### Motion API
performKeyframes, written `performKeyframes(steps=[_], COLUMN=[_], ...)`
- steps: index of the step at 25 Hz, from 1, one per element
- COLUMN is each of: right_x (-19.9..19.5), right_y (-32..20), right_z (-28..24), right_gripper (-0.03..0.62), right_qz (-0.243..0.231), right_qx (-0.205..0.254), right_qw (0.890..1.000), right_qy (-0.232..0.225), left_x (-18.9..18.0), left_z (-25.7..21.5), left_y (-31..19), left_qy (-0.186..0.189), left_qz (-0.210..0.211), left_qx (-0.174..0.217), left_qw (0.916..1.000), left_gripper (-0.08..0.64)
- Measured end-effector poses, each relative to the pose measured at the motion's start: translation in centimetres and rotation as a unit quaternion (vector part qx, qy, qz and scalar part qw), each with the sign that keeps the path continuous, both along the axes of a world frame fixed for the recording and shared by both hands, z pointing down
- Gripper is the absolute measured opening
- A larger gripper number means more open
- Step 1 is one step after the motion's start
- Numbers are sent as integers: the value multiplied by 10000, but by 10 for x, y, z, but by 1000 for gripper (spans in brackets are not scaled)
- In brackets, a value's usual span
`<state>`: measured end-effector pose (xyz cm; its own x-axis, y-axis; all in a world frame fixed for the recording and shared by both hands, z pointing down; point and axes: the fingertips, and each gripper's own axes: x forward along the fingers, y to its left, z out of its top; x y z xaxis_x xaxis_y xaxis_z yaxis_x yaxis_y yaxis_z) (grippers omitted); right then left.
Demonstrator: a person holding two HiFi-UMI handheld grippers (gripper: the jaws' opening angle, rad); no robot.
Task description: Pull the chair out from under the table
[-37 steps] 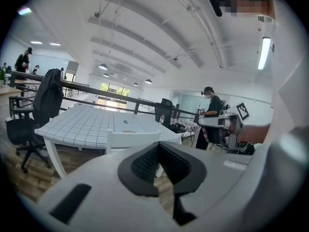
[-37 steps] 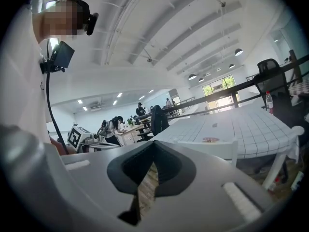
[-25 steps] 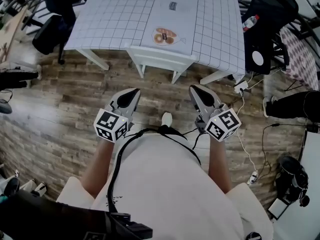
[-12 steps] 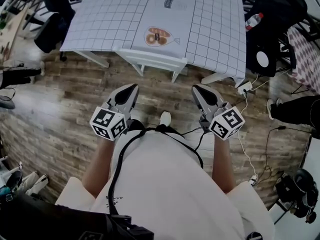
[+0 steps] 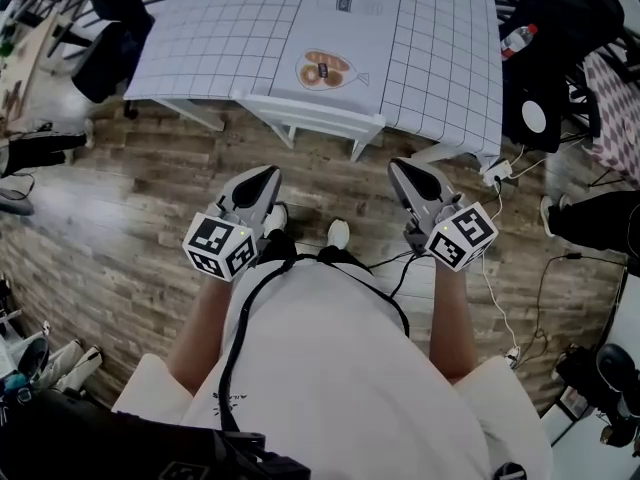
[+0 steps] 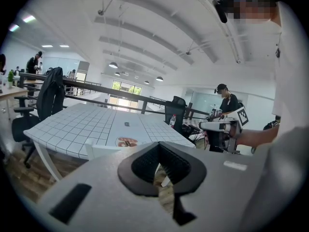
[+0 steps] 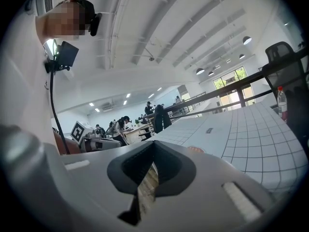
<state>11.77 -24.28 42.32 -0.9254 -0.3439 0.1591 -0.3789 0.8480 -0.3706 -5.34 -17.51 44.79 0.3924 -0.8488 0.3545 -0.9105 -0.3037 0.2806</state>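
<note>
Wood-plank floor [image 5: 130, 198] carries a white chair [image 5: 310, 110], tucked under gridded table [image 5: 220, 28].

Head view: the chair [image 5: 312, 114] before me shows only its white back rail and two legs, its seat hidden under the surface [image 5: 220, 28], whose far edge the frame cuts off; the label [image 5: 346, 3] is too small to read.
</note>
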Motion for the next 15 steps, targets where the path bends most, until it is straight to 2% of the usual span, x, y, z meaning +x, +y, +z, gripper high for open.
performKeyframes(steps=[12,15], right_x=[-61,-69], right_y=[17,16], right_z=[-6,2], right_gripper=[6,6], right_qz=[659,815], right_qx=[30,-130], right_qw=[9977,9965], right_qy=[145,149], left_x=[-72,-87], left_z=[2,12], left_y=[-8,-21], left_qy=[-222,-570], left_qz=[586,846], left_qx=[135,130], left_qw=[9979,9947], left_gripper=[6,6])
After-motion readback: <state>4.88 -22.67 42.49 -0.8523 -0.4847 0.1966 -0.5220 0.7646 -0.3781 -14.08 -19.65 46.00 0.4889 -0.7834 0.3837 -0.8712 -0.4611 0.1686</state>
